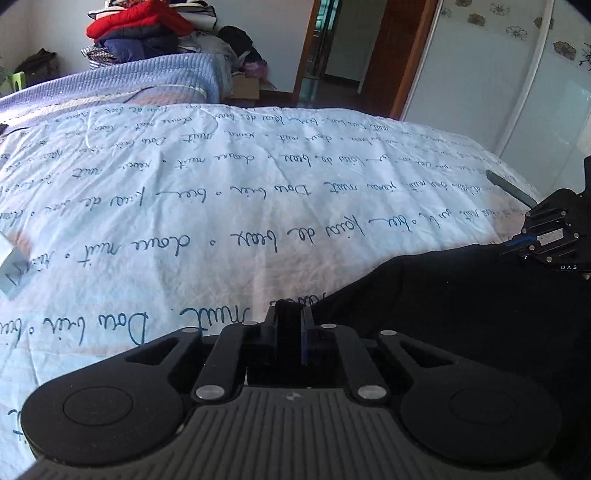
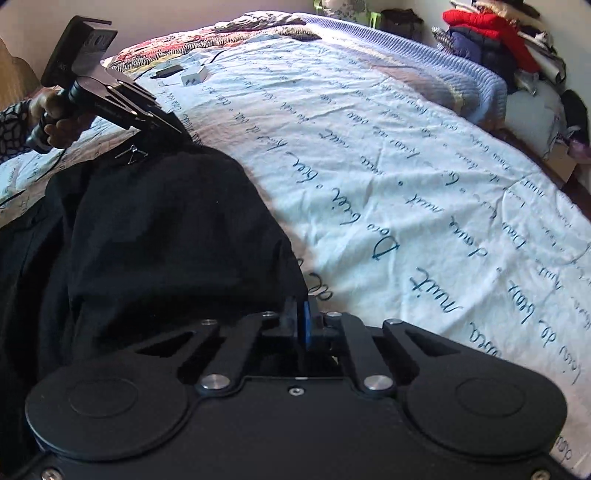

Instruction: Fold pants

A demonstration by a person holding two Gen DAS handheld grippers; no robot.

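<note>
Dark, near-black pants (image 1: 461, 306) lie on the pale blue bedspread (image 1: 221, 229), bunched toward the lower right in the left wrist view. My left gripper (image 1: 290, 317) is shut, with a fold of the pants' edge pinched between its fingers. In the right wrist view the pants (image 2: 147, 240) fill the left side. My right gripper (image 2: 301, 314) is shut on their near corner, blue pad showing. The left gripper (image 2: 179, 133) grips the far edge, held by a hand (image 2: 55, 125). The right gripper (image 1: 511, 248) shows at the right edge of the left wrist view.
The bedspread (image 2: 406, 166) carries blue script. A folded blue quilt (image 1: 155, 77) and a clothes pile with a red jacket (image 1: 136, 22) lie beyond. A white box (image 2: 194, 78) and a dark flat item (image 2: 168, 71) lie on the bed. Wardrobe doors (image 1: 498, 92) stand right.
</note>
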